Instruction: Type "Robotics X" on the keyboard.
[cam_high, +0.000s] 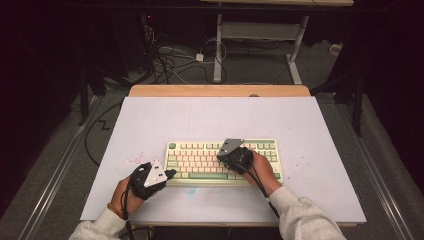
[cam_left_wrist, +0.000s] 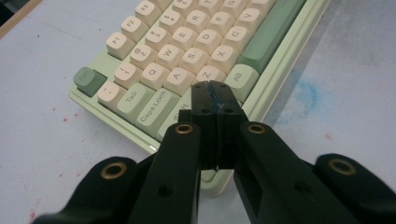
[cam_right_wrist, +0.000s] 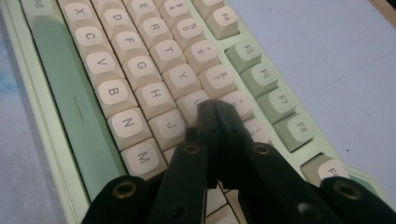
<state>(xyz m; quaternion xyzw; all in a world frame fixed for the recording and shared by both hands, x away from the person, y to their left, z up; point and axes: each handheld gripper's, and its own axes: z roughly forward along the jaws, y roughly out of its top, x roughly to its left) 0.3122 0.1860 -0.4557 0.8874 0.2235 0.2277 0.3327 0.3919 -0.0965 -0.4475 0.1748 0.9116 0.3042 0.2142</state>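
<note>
A pale green keyboard (cam_high: 270, 143) with cream and green keys lies on the white table mat, near the front. My left gripper (cam_high: 171, 173) rests at the keyboard's front left corner with its jaws shut and nothing between them. In the left gripper view its tips (cam_left_wrist: 213, 87) hover over the keys near Z and Shift on the keyboard (cam_left_wrist: 184, 51). My right gripper (cam_high: 225, 152) is over the middle of the keys, jaws shut and empty. In the right gripper view its tips (cam_right_wrist: 212, 105) sit above the U key area of the keyboard (cam_right_wrist: 116, 74).
The white mat (cam_high: 210, 115) covers a wooden table (cam_high: 220, 90); red specks (cam_high: 134, 160) and a faint blue smear (cam_left_wrist: 306, 95) mark it. Behind the table stand a desk frame (cam_high: 260, 35) and tangled floor cables (cam_high: 165, 60).
</note>
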